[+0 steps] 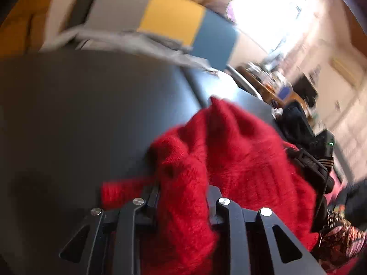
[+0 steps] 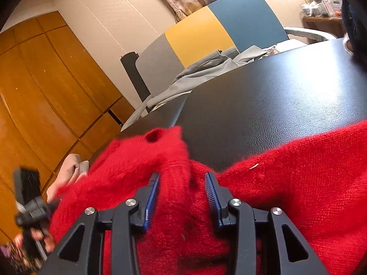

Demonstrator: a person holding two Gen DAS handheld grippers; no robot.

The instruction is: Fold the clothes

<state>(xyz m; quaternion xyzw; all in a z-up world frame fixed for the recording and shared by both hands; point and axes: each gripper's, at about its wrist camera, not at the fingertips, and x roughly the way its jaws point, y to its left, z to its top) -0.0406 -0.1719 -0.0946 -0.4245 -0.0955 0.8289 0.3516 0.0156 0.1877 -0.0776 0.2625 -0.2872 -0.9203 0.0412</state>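
The left claw (image 1: 183, 197) pinches a bunched fold of the red sweater (image 1: 229, 155), probably to carry it across for a fold; it tilts downward. The right claw (image 2: 182, 183) stands half-open astride a sweater ridge, its pads not visibly pressing. Beyond both lies the dark counter (image 2: 275, 96), then grey clothes (image 2: 206, 73).

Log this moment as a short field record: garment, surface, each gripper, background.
garment: red knit sweater, bunched, not yet folded
surface: black table, textured top
left gripper: jaws closed on a fold of the sweater
right gripper: jaws part open, sweater between them, pads not clearly pressing
background: grey cloth past the table's far edge; grey, yellow and blue panel; wooden cupboard doors
image quality: left wrist view motion-blurred
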